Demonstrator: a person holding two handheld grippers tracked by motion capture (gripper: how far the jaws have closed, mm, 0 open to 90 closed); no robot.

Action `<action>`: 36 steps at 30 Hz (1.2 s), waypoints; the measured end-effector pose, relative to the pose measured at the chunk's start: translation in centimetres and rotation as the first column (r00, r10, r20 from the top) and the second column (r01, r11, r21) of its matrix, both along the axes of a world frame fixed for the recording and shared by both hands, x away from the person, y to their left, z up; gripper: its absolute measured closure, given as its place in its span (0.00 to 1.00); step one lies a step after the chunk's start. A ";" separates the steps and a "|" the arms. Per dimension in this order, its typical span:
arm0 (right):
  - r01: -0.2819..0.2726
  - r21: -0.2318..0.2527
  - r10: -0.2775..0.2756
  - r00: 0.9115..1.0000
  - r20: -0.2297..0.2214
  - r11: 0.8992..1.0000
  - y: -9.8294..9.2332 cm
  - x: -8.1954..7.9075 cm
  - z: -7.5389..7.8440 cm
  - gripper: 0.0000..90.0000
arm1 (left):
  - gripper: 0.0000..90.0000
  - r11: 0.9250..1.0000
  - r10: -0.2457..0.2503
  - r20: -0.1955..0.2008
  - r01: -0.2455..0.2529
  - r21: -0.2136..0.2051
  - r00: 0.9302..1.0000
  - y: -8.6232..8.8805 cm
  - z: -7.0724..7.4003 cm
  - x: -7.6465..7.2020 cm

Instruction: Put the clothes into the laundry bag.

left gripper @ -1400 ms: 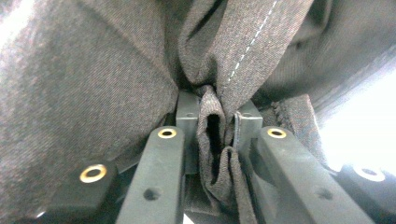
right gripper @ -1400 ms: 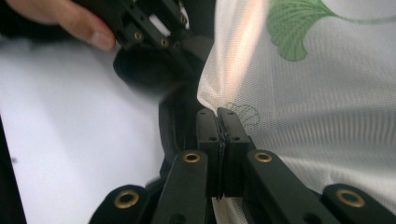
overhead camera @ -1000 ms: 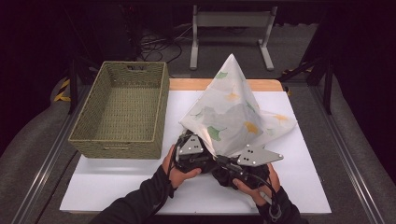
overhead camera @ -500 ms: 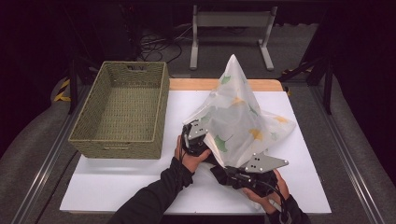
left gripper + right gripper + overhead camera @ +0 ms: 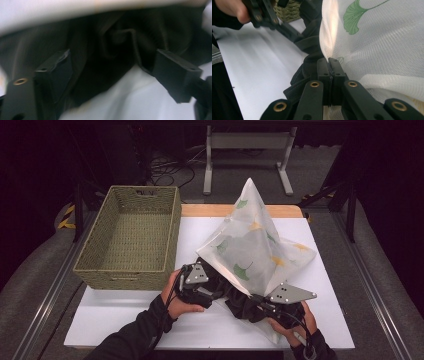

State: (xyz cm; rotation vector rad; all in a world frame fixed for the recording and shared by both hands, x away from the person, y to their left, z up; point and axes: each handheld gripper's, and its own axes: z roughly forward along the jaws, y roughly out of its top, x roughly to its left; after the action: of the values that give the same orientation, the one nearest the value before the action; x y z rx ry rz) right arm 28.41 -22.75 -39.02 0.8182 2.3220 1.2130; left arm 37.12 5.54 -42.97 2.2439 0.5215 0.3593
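A white mesh bag (image 5: 255,245) printed with green and yellow leaves stands in a peak on the white board, and a black garment (image 5: 230,292) bulges out of its mouth toward the person. My left gripper (image 5: 210,292) is at the garment's left end. Its jaws have just been opening and now stand wide apart around the dark folds (image 5: 115,37) without pressing them. In its own view the left gripper (image 5: 112,67) hangs just above the white board. My right gripper (image 5: 328,62) is shut on the bag's mesh edge (image 5: 382,37), with the black garment (image 5: 310,42) just left of it.
An empty woven basket (image 5: 131,237) stands at the left, its near right corner close to my left hand. Bare white board (image 5: 150,320) lies along the front. A metal stand (image 5: 247,150) is on the floor beyond the table.
The left gripper rose against the bag, then came back down and left, and its jaws opened off the black garment. The right hand slid slightly toward the front, still clamped on the mesh.
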 end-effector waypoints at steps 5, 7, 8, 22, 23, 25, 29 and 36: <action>0.002 -0.024 -0.002 1.000 0.006 1.000 0.1 -0.1 -0.1 0.99 | 0.18 0.999 0.033 -0.079 -0.030 0.031 0.996 -1.8 -2.0 2.3; 0.004 -0.032 -0.004 1.000 -0.002 0.999 0.1 0.2 -0.5 0.99 | 0.19 0.999 0.027 -0.095 -0.024 0.025 0.995 -2.4 -2.4 2.7; 0.004 -0.032 -0.004 1.000 -0.002 0.999 0.1 0.2 -0.5 0.99 | 0.19 1.000 0.020 -0.108 -0.019 0.006 0.994 -2.8 -2.6 2.9; -0.009 -0.034 0.007 0.999 -0.046 0.999 0.3 1.1 -1.8 0.99 | 0.82 0.979 -0.067 -0.089 0.049 -0.198 0.994 -9.0 -2.4 3.2; -0.008 -0.040 0.006 0.999 -0.045 0.999 0.3 1.1 -1.8 0.99 | 0.83 0.981 -0.047 -0.071 0.032 -0.192 0.996 -9.3 -2.5 3.4; 0.000 -0.042 -0.002 0.999 -0.045 0.999 0.0 1.1 -1.8 0.99 | 0.86 0.983 -0.014 -0.056 0.003 -0.184 0.998 -9.6 -2.6 3.7; 0.025 -0.065 -0.028 0.999 -0.042 0.998 -0.6 1.3 -2.1 0.99 | 0.83 0.980 -0.037 -0.078 0.021 -0.196 0.996 -8.9 -2.5 3.6; 0.051 -0.034 -0.052 0.999 -0.018 0.998 -1.6 0.8 -1.2 0.99 | 0.45 0.989 -0.103 -0.018 0.100 -0.105 0.995 -4.2 -0.4 0.4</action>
State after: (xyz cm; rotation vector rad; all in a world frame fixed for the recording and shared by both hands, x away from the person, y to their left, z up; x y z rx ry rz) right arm 29.26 -24.31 -40.21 0.8759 2.3150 1.1471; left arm 37.52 1.32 -43.40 2.1660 0.4263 0.2483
